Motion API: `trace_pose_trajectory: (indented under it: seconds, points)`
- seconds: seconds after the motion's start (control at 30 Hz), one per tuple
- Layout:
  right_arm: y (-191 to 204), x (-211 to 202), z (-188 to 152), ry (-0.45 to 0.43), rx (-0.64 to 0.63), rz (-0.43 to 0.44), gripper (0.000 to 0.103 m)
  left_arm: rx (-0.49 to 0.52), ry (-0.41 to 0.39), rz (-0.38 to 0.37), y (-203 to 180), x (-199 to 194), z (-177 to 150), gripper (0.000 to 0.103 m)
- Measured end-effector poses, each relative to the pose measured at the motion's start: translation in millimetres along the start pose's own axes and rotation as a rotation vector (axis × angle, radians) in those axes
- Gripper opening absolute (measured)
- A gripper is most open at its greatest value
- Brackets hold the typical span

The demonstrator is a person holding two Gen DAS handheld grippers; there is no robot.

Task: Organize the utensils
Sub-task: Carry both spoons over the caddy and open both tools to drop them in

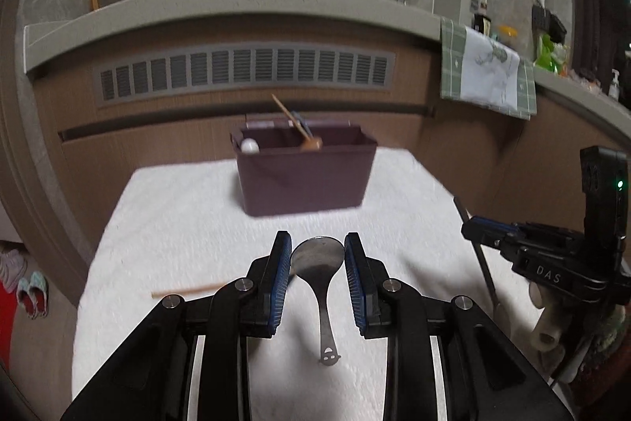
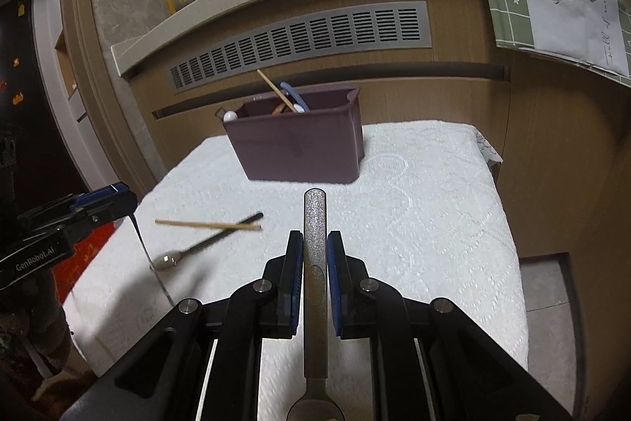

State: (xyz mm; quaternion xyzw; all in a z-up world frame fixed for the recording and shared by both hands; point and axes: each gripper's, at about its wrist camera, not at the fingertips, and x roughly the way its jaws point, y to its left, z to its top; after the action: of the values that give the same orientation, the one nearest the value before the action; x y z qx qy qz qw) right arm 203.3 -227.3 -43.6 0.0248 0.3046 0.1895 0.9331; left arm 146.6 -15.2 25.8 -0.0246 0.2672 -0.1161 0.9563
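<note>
A white textured cloth (image 2: 414, 192) covers the desk, likely so the cutlery stays put and is easy to pick off it. Toward its far edge stands the dark purple bin (image 2: 295, 148), the open-topped holder that the utensils seem meant for; a wooden chopstick (image 2: 276, 90), something blue and a white rounded end already lean inside it, though the bin's wall hides how they sit lower down. The left gripper (image 1: 317, 279) has its fingers closed on the bowl of a steel spoon (image 1: 320, 287): the pads press both edges of the bowl, and the handle hangs back toward the camera, so the spoon appears lifted clear of the cloth, probably to go into the bin. The right gripper (image 2: 315, 279) holds its fingers tight on the flat handle of a metal utensil (image 2: 314, 243), whose textured end points forward at the bin. Its working end is cut off by the lower edge of the right wrist view, so I cannot tell if it is a spoon or something else. On the cloth lie a loose chopstick (image 2: 207, 224) and, crossing it, a black-handled spoon (image 2: 209, 241), both still to be put away. In the right wrist view the left gripper's grasp is hidden at the frame's left, and motion blur softens the left wrist view.
</note>
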Motion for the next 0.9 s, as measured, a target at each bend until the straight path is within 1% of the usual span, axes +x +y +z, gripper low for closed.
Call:
trace_pose_trajectory:
  seconds: [0.03, 0.07, 0.1, 0.13, 0.2, 0.23, 0.27, 0.3, 0.33, 0.37, 0.43, 0.47, 0.53, 0.67, 0.8, 0.9]
  points:
    - [1.2, 1.2, 9.0, -0.015, 0.0, -0.002, 0.012, -0.01, -0.02, -0.012, 5.6, -0.7, 12.3, 0.028]
    - [2.3, 0.5, 19.7, -0.038, -0.006, -0.006, 0.012, -0.024, -0.047, -0.036, 13.1, -2.0, 31.9, 0.028]
    - [4.6, -2.2, 35.8, -0.077, -0.024, -0.012, 0.012, -0.032, -0.074, -0.053, 18.4, -4.3, 49.5, 0.028]
    - [7.5, -6.6, 56.3, -0.128, -0.045, -0.021, 0.012, -0.033, -0.103, -0.063, 23.1, -6.7, 64.6, 0.028]
    - [11.5, -18.4, 98.1, -0.235, -0.064, -0.023, 0.012, -0.033, -0.186, -0.088, 33.8, -9.5, 107.8, 0.028]
    - [12.5, -23.3, 117.3, -0.283, -0.065, -0.017, 0.012, -0.035, -0.201, -0.098, 35.7, -6.8, 120.4, 0.028]
    - [14.4, -28.3, 142.5, -0.35, -0.067, -0.014, 0.012, -0.041, -0.222, -0.113, 40.6, -1.9, 138.2, 0.028]
    - [16.5, -30.0, 158.5, -0.394, -0.075, -0.018, 0.012, -0.04, -0.237, -0.117, 43.6, 4.1, 151.7, 0.028]
    - [19.2, -28.7, 175.5, -0.432, -0.087, -0.025, 0.012, -0.029, -0.249, -0.11, 46.1, 12.6, 163.8, 0.028]
    - [21.6, -23.5, 190.1, -0.451, -0.095, -0.025, 0.012, -0.023, -0.258, -0.097, 50.7, 24.8, 176.8, 0.028]
    - [24.9, -7.4, 210.5, -0.463, -0.102, -0.018, 0.012, -0.044, -0.238, -0.109, 60.6, 45.4, 190.2, 0.028]
    - [25.5, 2.5, 217.2, -0.468, -0.1, -0.025, 0.012, -0.067, -0.207, -0.127, 68.7, 61.7, 195.9, 0.028]
    - [25.6, 21.5, 224.6, -0.467, -0.097, -0.028, 0.012, -0.097, -0.18, -0.126, 81.5, 83.1, 198.3, 0.028]
    - [21.7, 61.7, 222.6, -0.433, -0.067, -0.042, 0.012, -0.122, -0.167, -0.134, 97.4, 113.2, 192.6, 0.028]
    - [16.1, 96.1, 221.0, -0.399, -0.043, -0.06, 0.012, -0.135, -0.146, -0.148, 101.0, 139.2, 183.2, 0.028]
    - [12.6, 117.9, 219.2, -0.4, -0.045, -0.093, 0.012, -0.132, -0.137, -0.127, 100.2, 155.9, 177.5, 0.028]
